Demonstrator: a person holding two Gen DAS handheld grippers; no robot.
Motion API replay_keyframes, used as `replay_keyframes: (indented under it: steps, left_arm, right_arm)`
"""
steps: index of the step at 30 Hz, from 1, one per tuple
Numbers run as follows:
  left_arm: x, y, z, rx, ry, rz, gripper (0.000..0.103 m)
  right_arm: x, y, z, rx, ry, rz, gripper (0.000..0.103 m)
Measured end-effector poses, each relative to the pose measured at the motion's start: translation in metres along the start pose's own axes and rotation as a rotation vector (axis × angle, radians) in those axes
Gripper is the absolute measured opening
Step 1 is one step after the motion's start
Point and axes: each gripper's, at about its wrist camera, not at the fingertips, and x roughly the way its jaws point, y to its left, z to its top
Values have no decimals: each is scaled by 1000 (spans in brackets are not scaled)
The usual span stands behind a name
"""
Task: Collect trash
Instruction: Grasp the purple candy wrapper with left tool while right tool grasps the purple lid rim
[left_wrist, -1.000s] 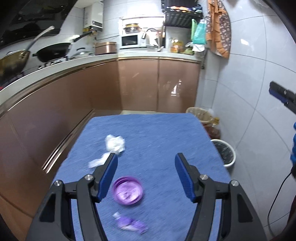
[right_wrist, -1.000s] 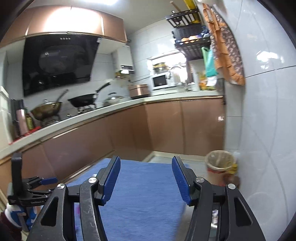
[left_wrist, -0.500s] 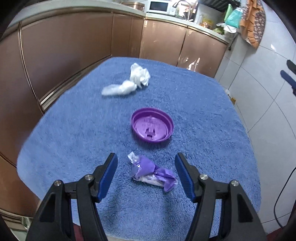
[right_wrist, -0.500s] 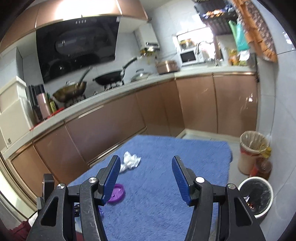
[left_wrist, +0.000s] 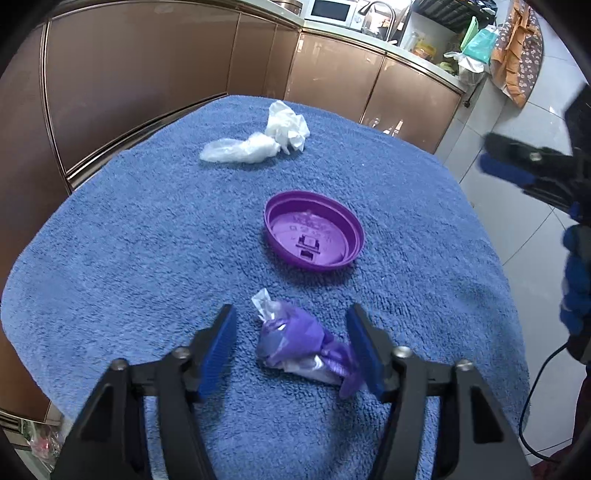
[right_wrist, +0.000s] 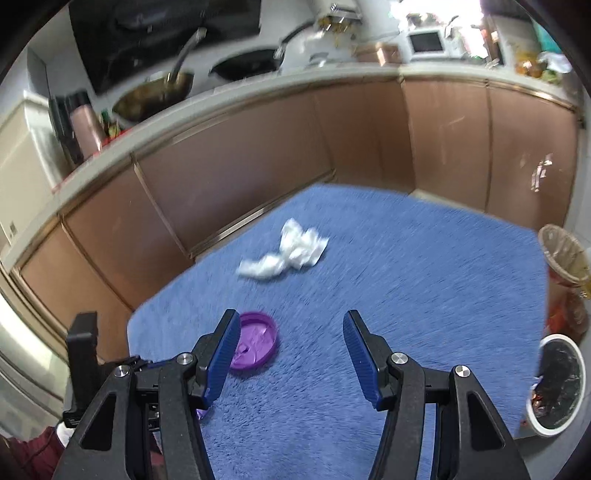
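Note:
A crumpled purple wrapper lies on the blue towel, between the open fingers of my left gripper, close to the right finger. A purple cup lid lies upside down beyond it, also in the right wrist view. White crumpled tissue with clear plastic lies at the far side, also in the right wrist view. My right gripper is open and empty above the towel; it shows at the right edge of the left wrist view.
Brown kitchen cabinets run along the left and far sides. On the floor to the right stand a lined bin and a white bucket with dark contents. A tiled wall stands at the right.
My left gripper has moved down and forward so the purple wrapper now lies between its fingers. My right gripper has tilted down toward the towel and moved closer.

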Motion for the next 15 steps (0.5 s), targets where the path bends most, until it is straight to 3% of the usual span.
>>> replay_keyframes:
  steps: [2,7,15]
  left_arm:
    - [7,2,-3,-22,15,-18,38]
    - [6,8,-4,-57,-14,-40,36]
    - [5,6,-6,-50,-16,-59,35]
  right_arm:
    - [22,4,-2,-13,51,23,55]
    - [79,11,-8,-37,175,70,54]
    - [132,14,-16,-31,293,94,29]
